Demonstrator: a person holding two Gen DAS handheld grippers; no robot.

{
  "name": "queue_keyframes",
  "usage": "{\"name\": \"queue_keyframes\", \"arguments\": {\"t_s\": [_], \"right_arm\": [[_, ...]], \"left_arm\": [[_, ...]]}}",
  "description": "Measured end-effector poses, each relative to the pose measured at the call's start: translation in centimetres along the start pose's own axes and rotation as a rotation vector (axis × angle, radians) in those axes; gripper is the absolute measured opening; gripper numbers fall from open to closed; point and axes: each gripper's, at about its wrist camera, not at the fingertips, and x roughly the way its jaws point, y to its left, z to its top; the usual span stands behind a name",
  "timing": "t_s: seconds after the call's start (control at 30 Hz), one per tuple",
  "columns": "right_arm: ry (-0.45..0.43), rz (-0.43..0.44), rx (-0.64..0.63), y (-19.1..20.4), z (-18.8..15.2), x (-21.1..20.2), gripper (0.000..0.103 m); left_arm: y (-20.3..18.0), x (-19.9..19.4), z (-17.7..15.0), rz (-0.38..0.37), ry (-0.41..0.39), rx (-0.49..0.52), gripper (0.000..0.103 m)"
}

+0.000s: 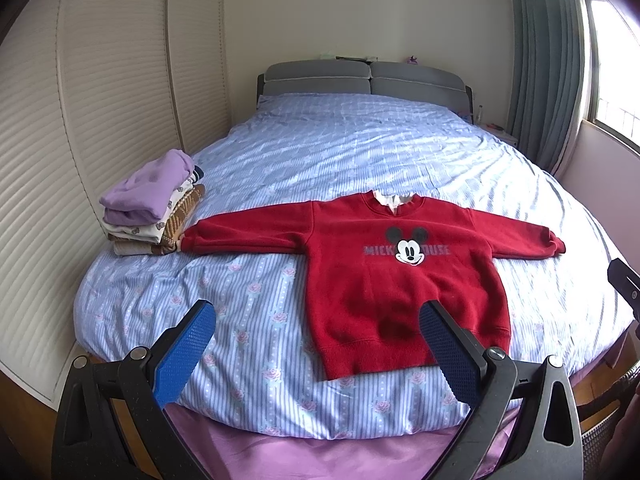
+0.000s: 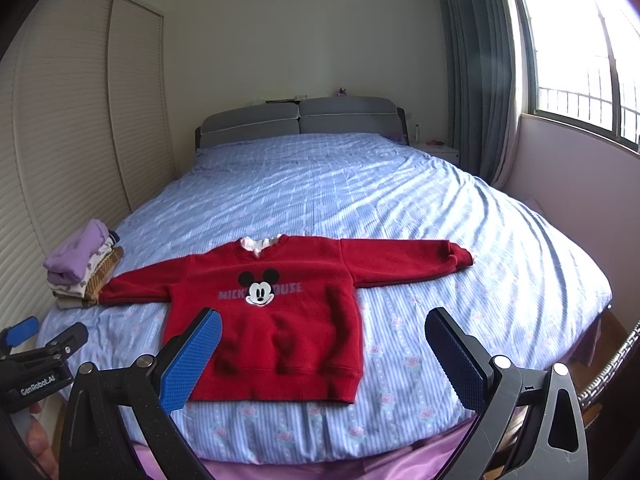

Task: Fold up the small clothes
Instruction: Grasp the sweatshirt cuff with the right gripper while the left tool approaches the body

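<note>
Spread flat on the striped bed quilt [image 1: 248, 312] near its foot, your red Mickey sweatshirt [image 1: 384, 280] looks soft, thick and floppy, so with left gripper [image 1: 316, 354] and right gripper [image 2: 322, 360] jaws both spread and empty, pinch cuffs or shoulder seams.

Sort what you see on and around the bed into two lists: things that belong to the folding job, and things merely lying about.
Job:
red sweatshirt, spread flat, unfolded
folded pile
left gripper, open
right gripper, open

Lying about:
bed
headboard
curtain
wardrobe doors
</note>
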Motion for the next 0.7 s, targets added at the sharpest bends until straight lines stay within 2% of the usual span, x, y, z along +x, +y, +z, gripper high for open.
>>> {"name": "queue_keyframes", "arguments": {"t_s": [0.17, 0.33, 0.53, 0.7], "right_arm": [[-0.005, -0.021, 0.067, -2.6, 1.2, 3.0, 0.102], [-0.028, -0.049, 0.166, -6.9, 2.9, 6.7, 0.102], [-0.083, -0.098, 0.256, -12.9, 5.4, 11.4, 0.102], [-0.082, -0.138, 0.303, -17.5, 6.6, 16.3, 0.102]], "left_arm": [[-2.2, 2.0, 2.3, -0.019, -0.044, 0.014, 0.103], [-6.3, 4.8, 5.8, -0.067, -0.103, 0.011, 0.103], [-13.4, 9.6, 8.8, -0.121, -0.157, 0.027, 0.103], [-19.7, 14.7, 10.5, -0.142, -0.185, 0.063, 0.103]]}}
